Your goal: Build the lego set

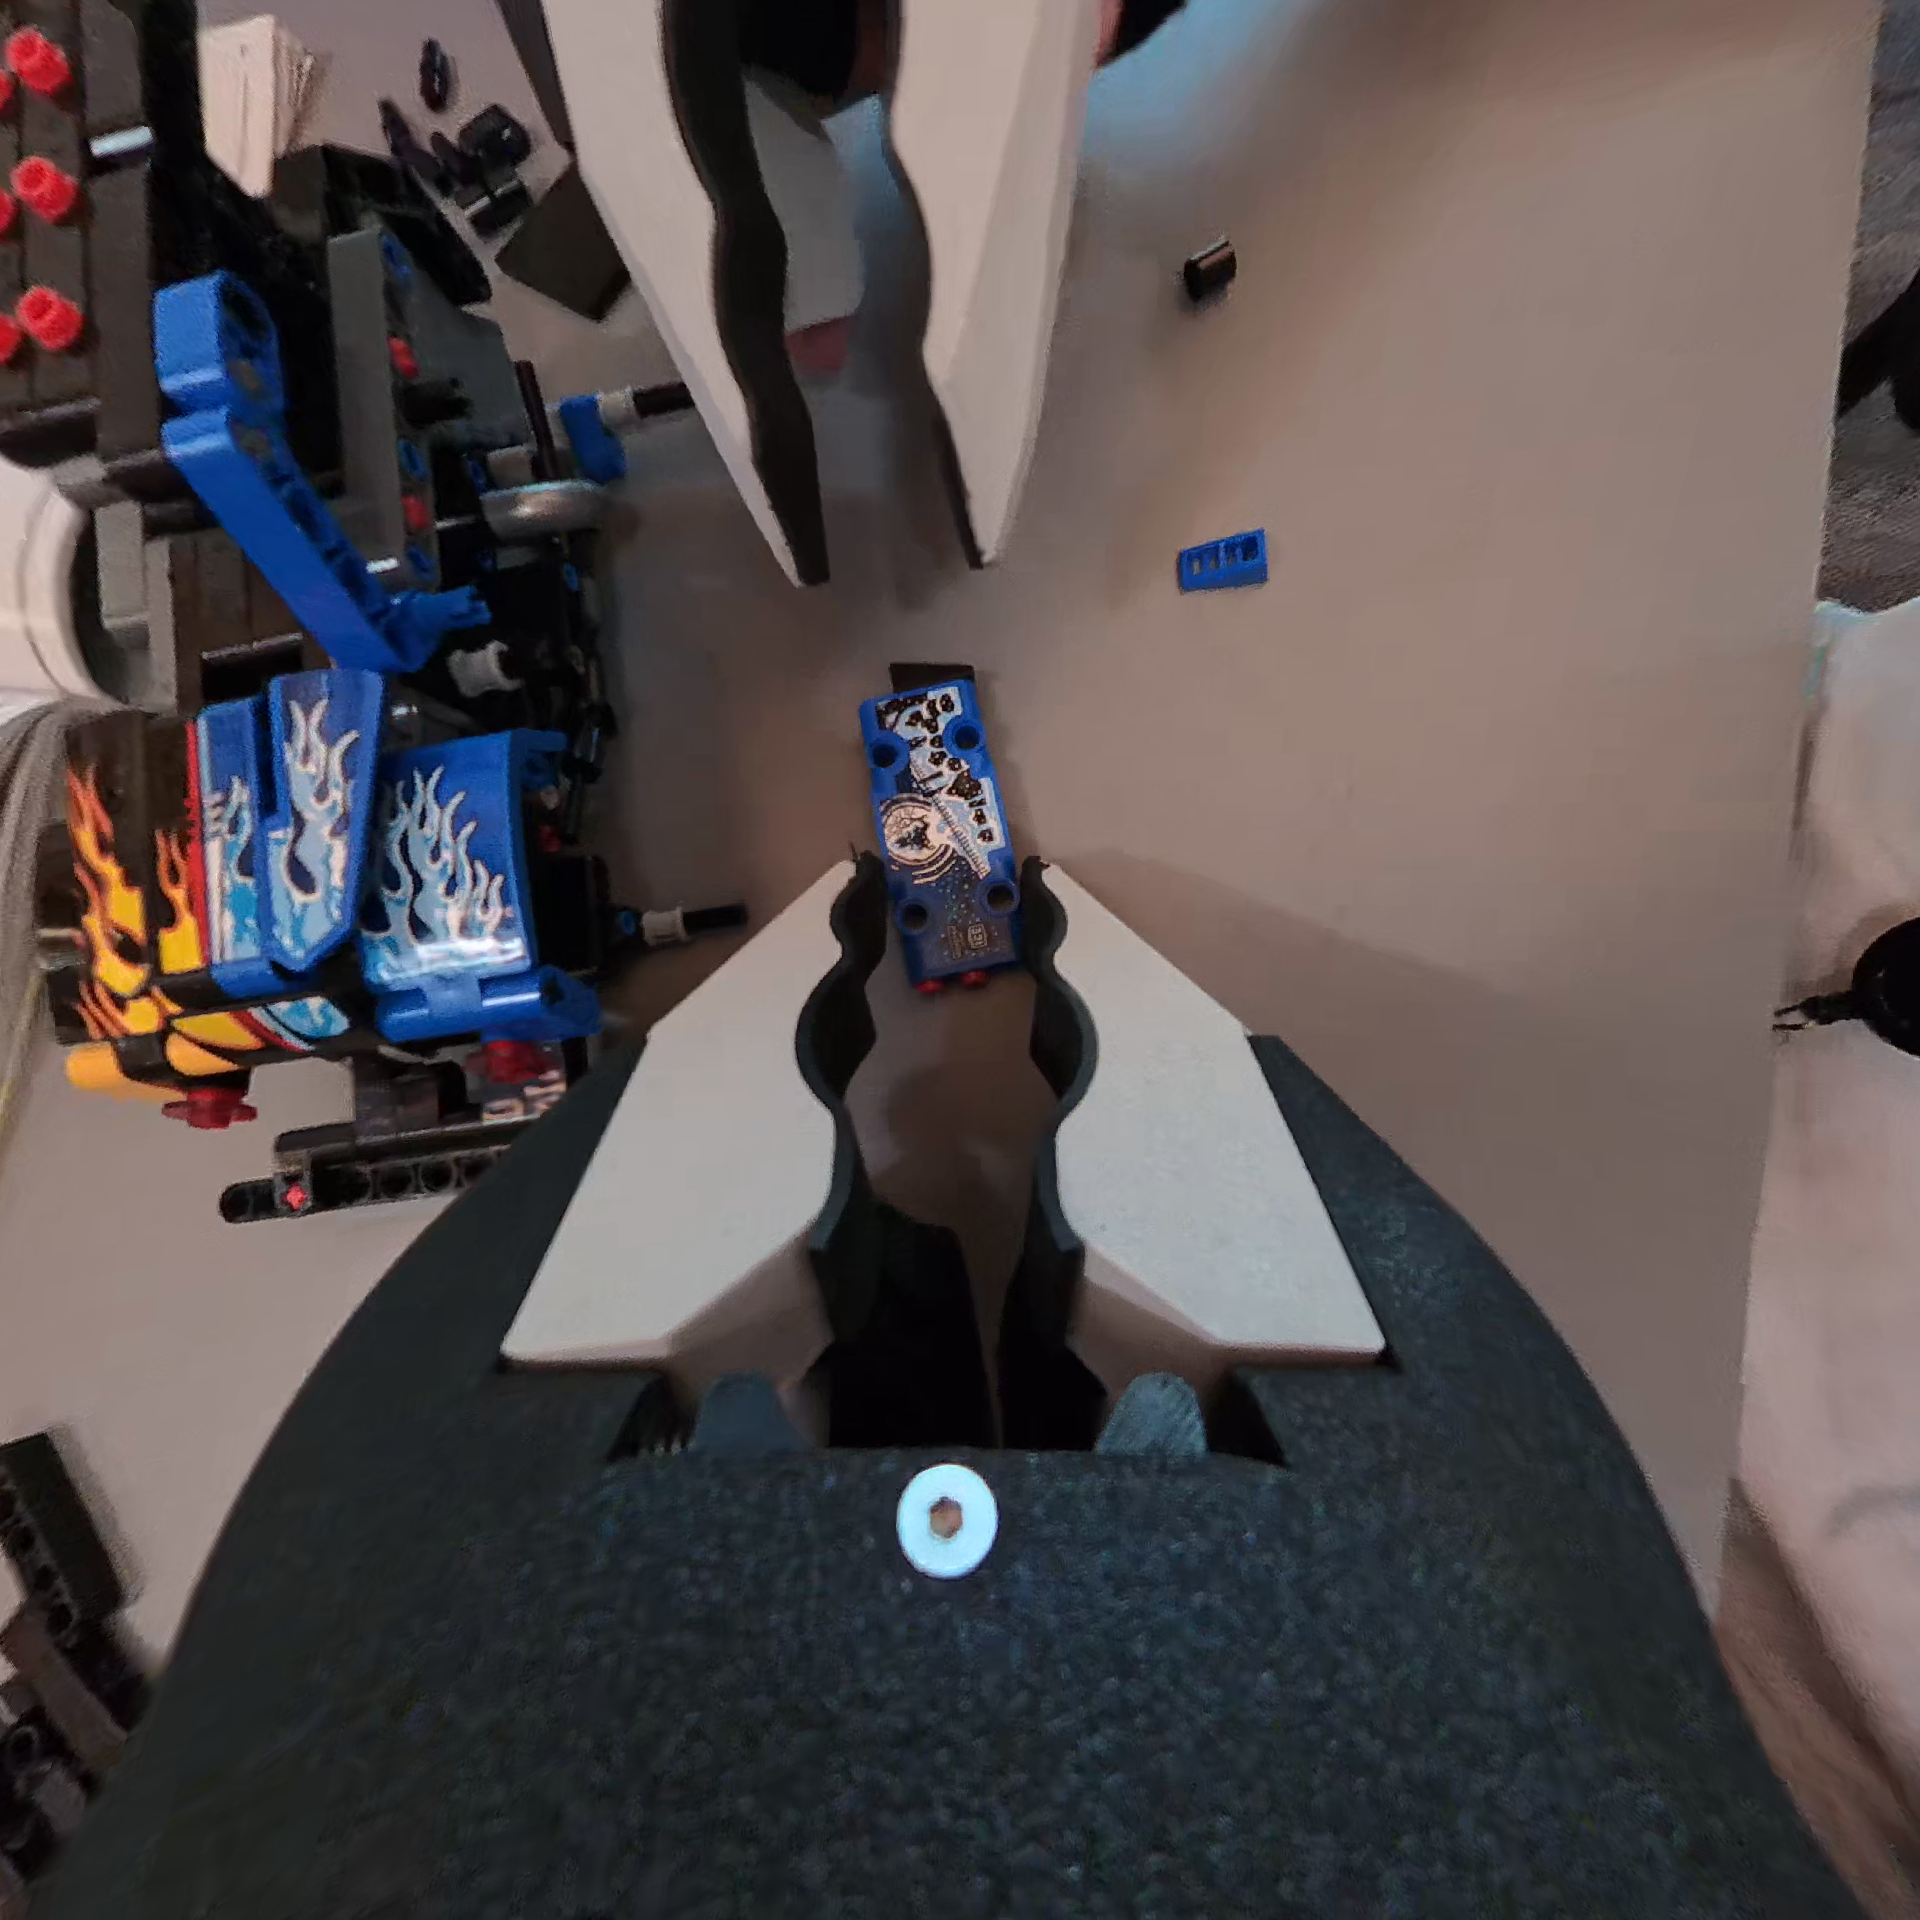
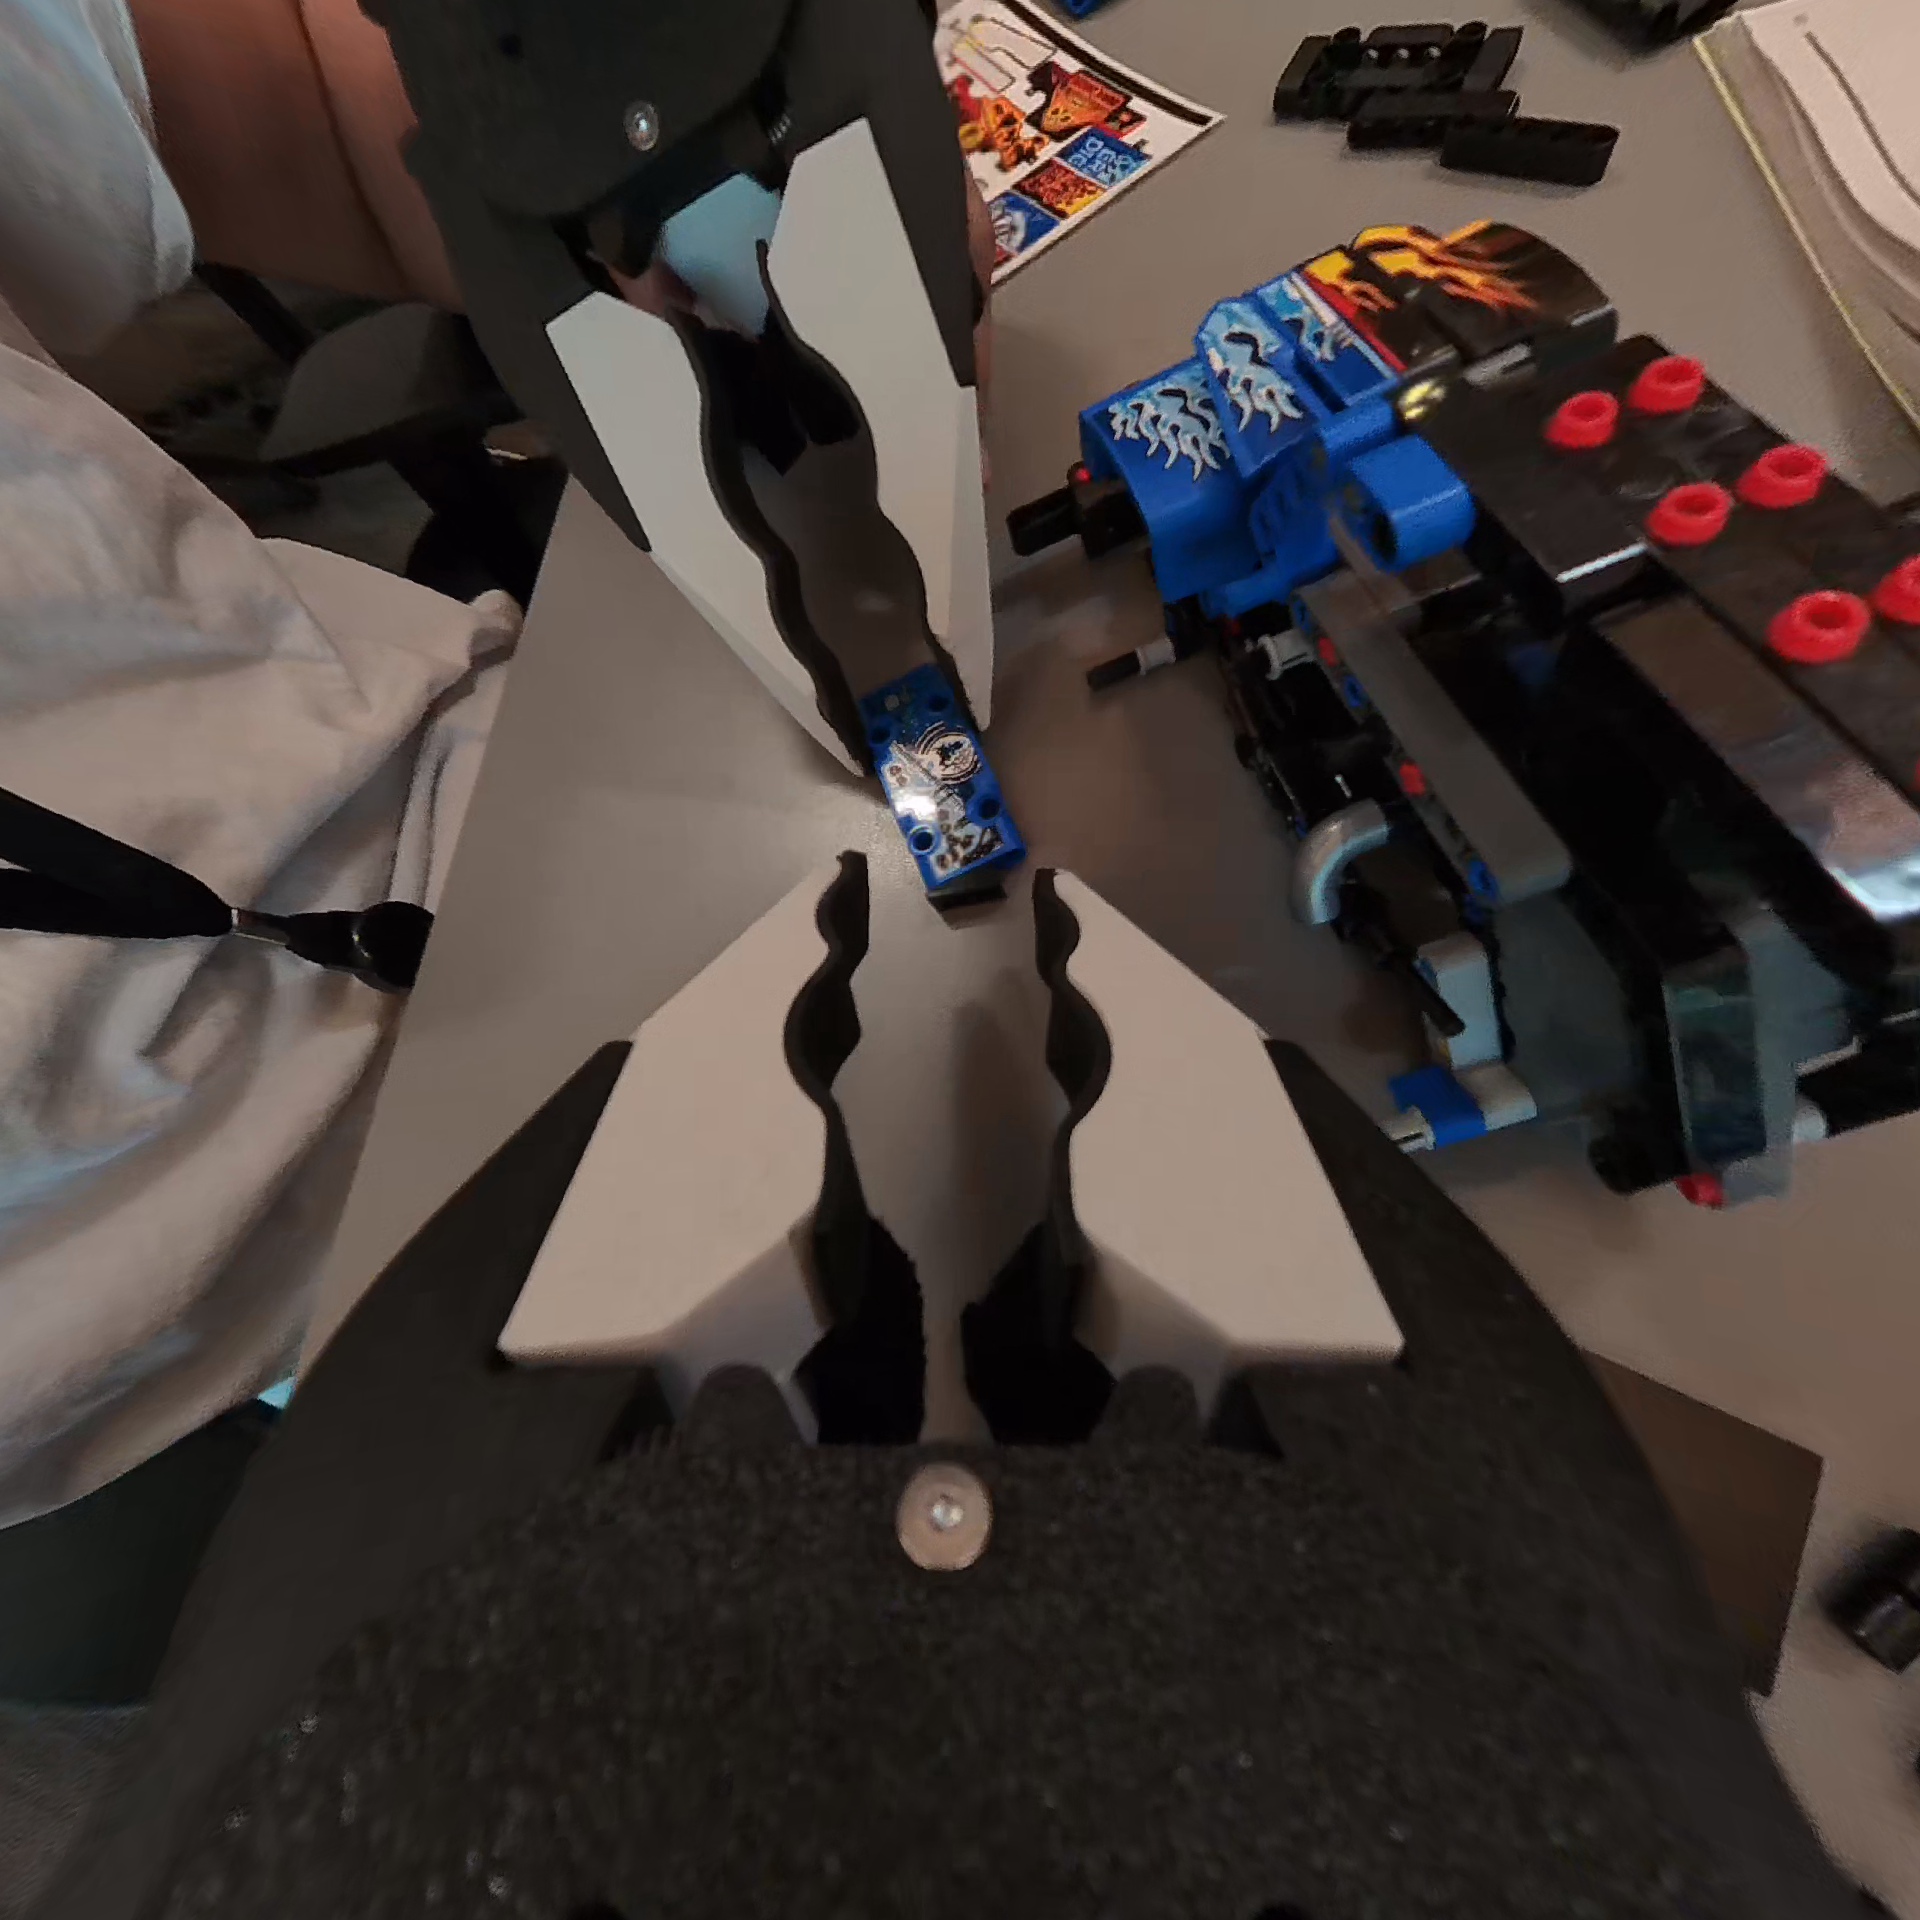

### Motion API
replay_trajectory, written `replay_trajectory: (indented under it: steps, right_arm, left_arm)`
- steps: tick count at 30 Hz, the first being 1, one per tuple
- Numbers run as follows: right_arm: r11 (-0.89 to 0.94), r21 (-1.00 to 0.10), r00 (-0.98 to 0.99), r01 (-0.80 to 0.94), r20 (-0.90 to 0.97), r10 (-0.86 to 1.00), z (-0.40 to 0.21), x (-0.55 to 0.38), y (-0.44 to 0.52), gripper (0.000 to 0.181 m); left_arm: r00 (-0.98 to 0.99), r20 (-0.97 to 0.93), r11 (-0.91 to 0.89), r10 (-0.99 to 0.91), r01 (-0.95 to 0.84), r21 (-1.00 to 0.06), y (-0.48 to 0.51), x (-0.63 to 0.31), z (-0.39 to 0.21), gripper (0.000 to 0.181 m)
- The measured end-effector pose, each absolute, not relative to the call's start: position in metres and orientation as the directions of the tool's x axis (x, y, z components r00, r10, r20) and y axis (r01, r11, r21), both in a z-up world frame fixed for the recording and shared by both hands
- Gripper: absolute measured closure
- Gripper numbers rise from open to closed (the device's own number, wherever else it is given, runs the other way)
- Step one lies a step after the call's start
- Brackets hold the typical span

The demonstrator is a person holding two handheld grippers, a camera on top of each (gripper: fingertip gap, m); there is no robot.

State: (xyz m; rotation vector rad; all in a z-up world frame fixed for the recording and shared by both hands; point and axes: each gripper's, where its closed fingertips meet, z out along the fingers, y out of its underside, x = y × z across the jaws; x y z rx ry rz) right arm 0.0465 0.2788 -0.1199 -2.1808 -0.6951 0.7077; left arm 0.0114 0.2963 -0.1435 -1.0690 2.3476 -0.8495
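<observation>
A blue stickered panel [image 1: 940,831] lies flat on the grey table [image 1: 1403,831], with red pin ends at its near end and a black piece at its far end. My left gripper [image 1: 948,868] is open and its fingertips straddle the panel's near end with small gaps on both sides. In the right wrist view the panel [image 2: 940,800] lies between the two grippers: the left gripper [image 2: 914,732] comes down from the top over its far end. My right gripper [image 2: 948,873] is open and empty, its tips just short of the panel. The right gripper also shows in the left wrist view [image 1: 894,566].
The partly built black and blue vehicle with flame stickers [image 2: 1507,675] lies right of the panel; it sits at the left in the left wrist view [image 1: 312,779]. A small blue plate [image 1: 1222,561], a black piece [image 1: 1208,268], a sticker sheet [image 2: 1060,135], black beams [image 2: 1444,94] and a person's pale clothing [image 2: 156,831] are around. There is about 5 centimeters between the tips of the two grippers. About 5 centimeters separates my right fingertips from the small blue plate [image 1: 1222,561].
</observation>
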Motion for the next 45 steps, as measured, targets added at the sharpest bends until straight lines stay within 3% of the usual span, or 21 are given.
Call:
replay_trajectory:
  steps: [1,4,8,15,18,22,29,40,45]
  right_arm:
    - [-0.593,-0.766,0.699,0.247,-0.283,0.656,-0.119,0.048,0.278,0.151]
    - [-0.609,-0.763,0.707,0.219,-0.306,0.638,-0.117,0.056,0.279,0.151]
    - [-0.624,-0.757,0.670,0.193,-0.363,0.648,-0.119,0.051,0.276,0.150]
    - [-0.563,-0.794,0.662,0.231,-0.295,0.688,-0.109,0.049,0.274,0.170]
    - [-0.524,-0.805,0.679,0.277,-0.222,0.699,-0.106,0.052,0.274,0.174]
    - [-0.447,-0.803,0.691,0.393,-0.063,0.720,-0.108,0.062,0.274,0.174]
    - [-0.373,-0.843,0.693,0.388,0.000,0.721,-0.092,0.066,0.275,0.174]
    - [-0.400,-0.862,0.708,0.312,-0.070,0.703,-0.085,0.075,0.274,0.174]
    - [-0.413,-0.855,0.703,0.314,-0.083,0.706,-0.090,0.073,0.275,0.174]
  left_arm:
    - [-0.621,-0.158,0.544,-0.768,-0.502,-0.672,0.296,0.012,-0.143,0.157]
    - [-0.609,-0.364,0.672,-0.705,-0.407,-0.619,0.299,0.019,-0.138,0.157]
    - [-0.518,-0.678,0.850,-0.521,-0.245,-0.466,0.300,0.032,-0.123,0.157]
    - [-0.441,-0.785,0.898,-0.435,-0.144,-0.416,0.291,0.039,-0.109,0.157]
    - [-0.443,-0.759,0.872,-0.477,-0.133,-0.470,0.289,0.038,-0.104,0.165]
    - [-0.453,-0.673,0.796,-0.585,-0.164,-0.582,0.299,0.040,-0.099,0.157]
    - [-0.471,-0.445,0.573,-0.762,-0.169,-0.802,0.306,0.038,-0.088,0.154]
    - [-0.509,-0.223,0.346,-0.831,-0.159,-0.925,0.305,0.035,-0.070,0.155]
    - [-0.561,-0.154,0.305,-0.814,-0.187,-0.934,0.292,0.034,-0.076,0.158]
